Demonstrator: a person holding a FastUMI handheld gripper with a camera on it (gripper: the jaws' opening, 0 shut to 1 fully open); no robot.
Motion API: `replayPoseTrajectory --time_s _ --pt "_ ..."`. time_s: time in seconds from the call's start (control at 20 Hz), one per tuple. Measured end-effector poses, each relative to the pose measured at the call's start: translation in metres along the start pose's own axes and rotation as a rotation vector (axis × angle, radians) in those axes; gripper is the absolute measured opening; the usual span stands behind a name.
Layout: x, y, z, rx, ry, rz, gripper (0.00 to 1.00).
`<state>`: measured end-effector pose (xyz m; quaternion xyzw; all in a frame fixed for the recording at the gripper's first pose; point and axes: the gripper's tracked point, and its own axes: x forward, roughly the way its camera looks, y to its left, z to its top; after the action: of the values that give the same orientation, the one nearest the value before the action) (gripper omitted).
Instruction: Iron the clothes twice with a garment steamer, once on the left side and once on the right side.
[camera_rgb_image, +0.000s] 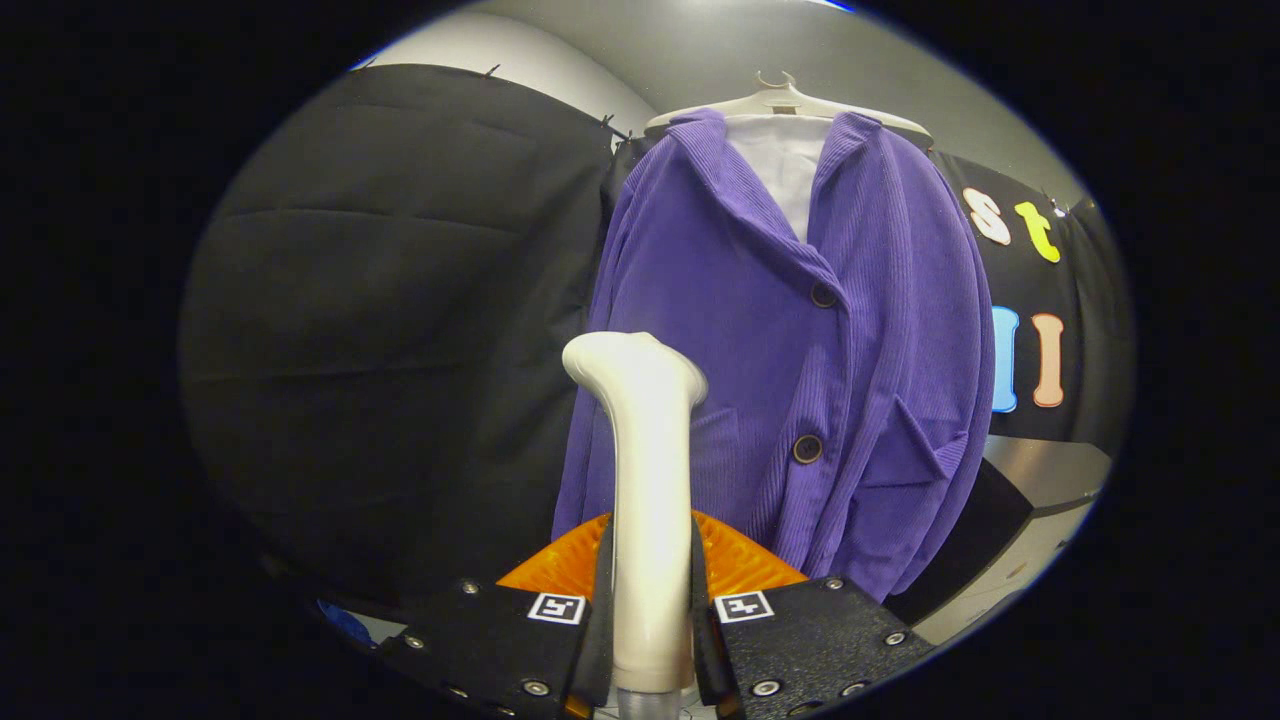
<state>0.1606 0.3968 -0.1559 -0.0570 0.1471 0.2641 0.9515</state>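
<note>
Gripper view: purple ribbed corduroy jacket (800, 330) hangs on a pale plastic hanger (785, 103) with a white shirt (782, 165) under it, beyond the fingers at about 1 o'clock from them. Buttoned front, two dark round buttons (808, 448), patch pocket low on one side. Hung upright so the cloth drops flat under its own weight, which suits vertical steaming.

Cream, smooth plastic garment steamer (648, 470) stands upright between the fingers, its bent, rounded head at 12 o'clock and turned toward the jacket. Head overlaps the jacket's lower panel on one side; cannot tell whether it touches the fabric or sits just short.

Hand-held gripper (650, 610): both fingers clamped on the steamer's handle, one each side, grip low on the shaft. Judging by that, the hold keeps the head free and steerable. Ridged orange part (745, 565) sits just behind the fingers.

Outward: black booth cloth (400, 320) from 9 to 11 o'clock, folds visible; grey ledge (1045, 470) at 3 o'clock past the jacket's hem.
</note>
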Motion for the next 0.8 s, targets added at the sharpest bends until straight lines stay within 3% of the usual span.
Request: replayPoseTrajectory --time_s 0.8 --pt "-0.006 0.015 -0.116 -0.019 0.187 0.041 0.33"
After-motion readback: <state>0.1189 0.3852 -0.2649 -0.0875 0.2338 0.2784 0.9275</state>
